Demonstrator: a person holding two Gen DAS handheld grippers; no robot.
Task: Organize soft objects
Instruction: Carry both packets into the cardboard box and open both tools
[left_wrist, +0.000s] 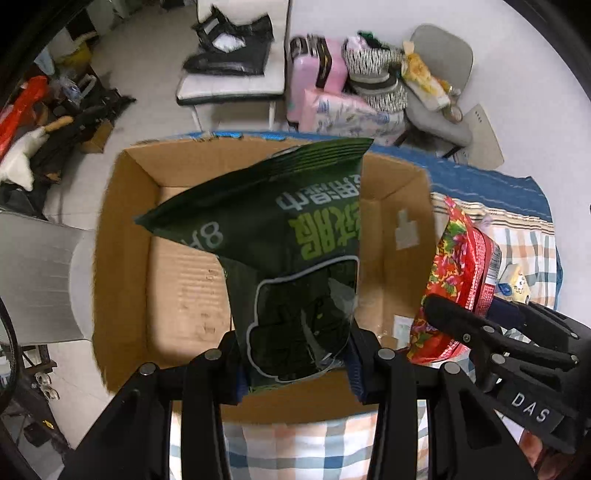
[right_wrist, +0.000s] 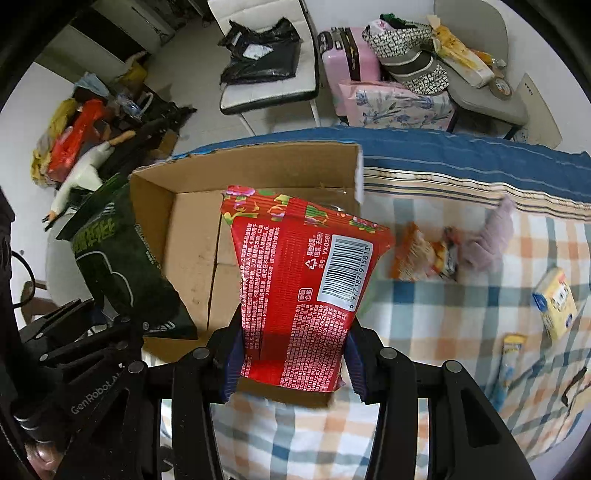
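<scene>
My left gripper (left_wrist: 295, 373) is shut on a dark green soft pack (left_wrist: 280, 243) and holds it over the open cardboard box (left_wrist: 184, 295). My right gripper (right_wrist: 291, 369) is shut on a red flowered soft pack (right_wrist: 299, 280) and holds it above the box's (right_wrist: 192, 236) right side. In the left wrist view the red pack (left_wrist: 454, 280) and the right gripper (left_wrist: 480, 328) show at right. In the right wrist view the green pack (right_wrist: 118, 266) and the left gripper (right_wrist: 88, 332) show at left. The box floor looks bare where it shows.
The box sits on a checked cloth (right_wrist: 461, 314) with a blue border. On the cloth lie an orange snack pack (right_wrist: 421, 254), a mauve soft thing (right_wrist: 491, 236), a yellow carton (right_wrist: 557, 302) and a thin sachet (right_wrist: 509, 354). Chairs (left_wrist: 236, 55) and bags stand behind.
</scene>
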